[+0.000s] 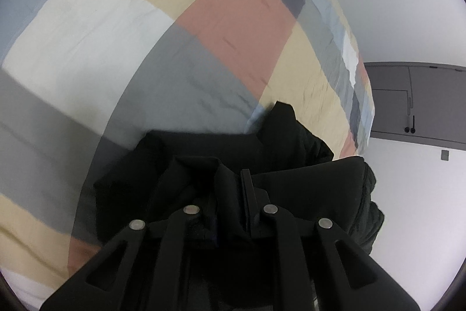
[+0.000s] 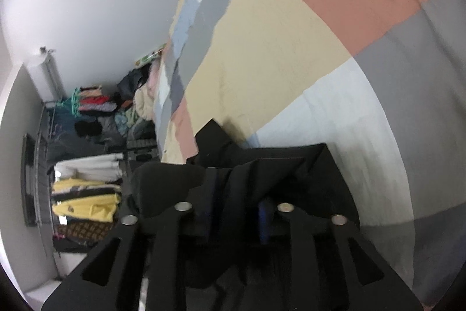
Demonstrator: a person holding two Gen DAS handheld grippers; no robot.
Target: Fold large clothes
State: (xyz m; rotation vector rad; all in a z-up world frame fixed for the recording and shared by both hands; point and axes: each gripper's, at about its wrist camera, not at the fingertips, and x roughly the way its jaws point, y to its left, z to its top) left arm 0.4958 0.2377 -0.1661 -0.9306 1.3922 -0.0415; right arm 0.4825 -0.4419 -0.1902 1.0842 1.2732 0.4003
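Black garment [image 1: 204, 165]: bunched on patchwork bedspread [image 1: 204, 34]. Left gripper [image 1: 230, 194] pinches a fold; right gripper [image 2: 233, 212] stands parted, cloth between. Advice: release cleanly, flatten before creasing.

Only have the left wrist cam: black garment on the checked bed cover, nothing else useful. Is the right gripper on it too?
Observer: The right gripper is over the same black garment, jaws apart, with a fold of cloth lying between them, not pinched.
Operator: Anything beside the bed on that side?
Observer: An open rack of hung and folded clothes, yellow ones among them, stands past the bed's edge.
Operator: More laundry further up?
Observer: Yes, a heap of loose clothes at the far corner of the bed cover; on it or beside it, I can't tell.
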